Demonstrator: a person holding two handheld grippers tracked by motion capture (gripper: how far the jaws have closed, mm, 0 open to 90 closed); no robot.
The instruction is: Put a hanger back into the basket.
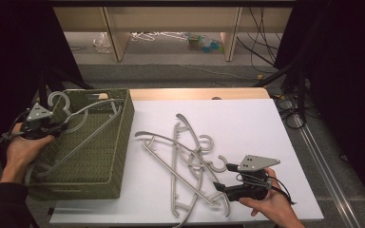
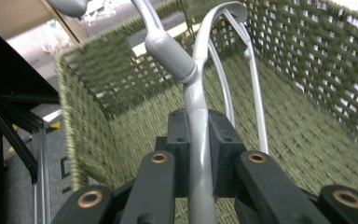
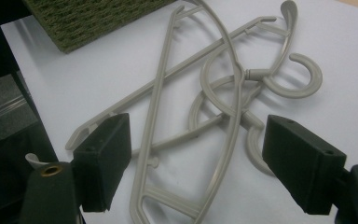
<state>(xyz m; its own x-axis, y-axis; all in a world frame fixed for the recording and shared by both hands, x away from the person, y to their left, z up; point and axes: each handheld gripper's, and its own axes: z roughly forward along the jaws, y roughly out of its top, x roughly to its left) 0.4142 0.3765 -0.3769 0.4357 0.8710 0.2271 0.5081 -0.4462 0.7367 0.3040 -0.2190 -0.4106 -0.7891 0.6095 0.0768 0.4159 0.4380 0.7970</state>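
The left claw (image 2: 200, 154) is clamped tight on the neck of a grey plastic hanger (image 2: 193, 100), just below the hook, and it's holding it over the olive woven basket (image 1: 119, 142) at the left side of the tabletop (image 1: 247, 123). In the high view that hanger (image 1: 83, 124) lies slanted across the basket opening, hook poking up past the near-left rim by the hand, far end down inside. It looks to me like the drop-off step: hanger going into the basket, not let go yet. I can't make out anything else in the basket besides that one hanger, though the bottom is partly hidden.

The right claw (image 3: 214, 163) is wide open, jaws well apart, hovering low over the pile of hangers (image 1: 190, 161) left on the white tabletop. Looks like three or so, all tangled, arms crossing and hooks overlapping near the right hand (image 1: 266, 202).

My guess for next: left lets go so the hanger settles in, while right closes on one. The tricky bit is the tangle. Grab a single bar near the neck, or the rest will drag along with it.
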